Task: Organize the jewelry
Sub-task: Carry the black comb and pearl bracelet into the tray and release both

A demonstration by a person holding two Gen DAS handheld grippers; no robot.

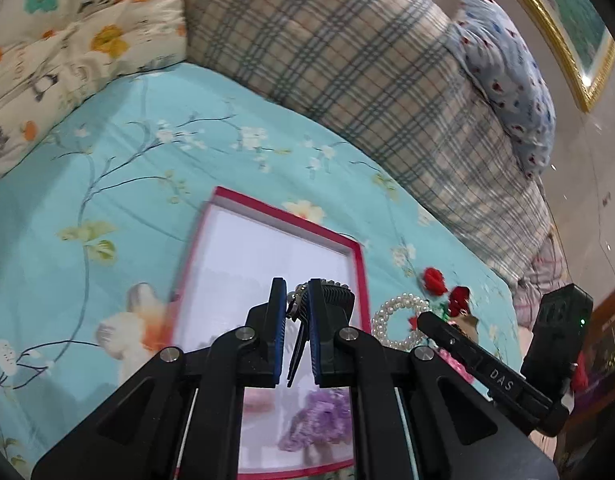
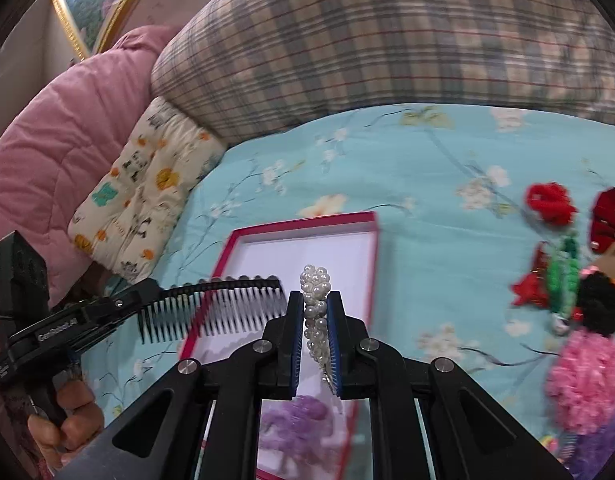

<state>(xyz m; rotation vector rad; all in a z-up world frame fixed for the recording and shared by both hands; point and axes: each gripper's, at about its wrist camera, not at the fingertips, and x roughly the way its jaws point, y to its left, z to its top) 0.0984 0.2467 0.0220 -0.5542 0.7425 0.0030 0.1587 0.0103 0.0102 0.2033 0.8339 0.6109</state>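
Note:
A shallow box with a pink-red rim (image 1: 357,276) (image 2: 373,264) and white inside lies on the bed. A purple scrunchie (image 1: 321,420) (image 2: 297,424) lies in its near end. My left gripper (image 1: 297,284) is shut on a black hair comb (image 1: 297,344) above the box; the comb's teeth also show in the right wrist view (image 2: 211,312). My right gripper (image 2: 315,296) is shut on a white pearl hair piece (image 2: 316,288) over the box. In the left wrist view the pearl piece (image 1: 395,316) and the right gripper's fingers (image 1: 439,326) sit just right of the box.
Loose hair accessories lie on the turquoise floral sheet right of the box: red scrunchie (image 2: 549,204), green one (image 2: 563,280), black one (image 2: 601,308), pink one (image 2: 587,380). A plaid pillow (image 2: 387,52), a cartoon cushion (image 2: 147,188) and a pink quilt (image 2: 55,140) border the bed.

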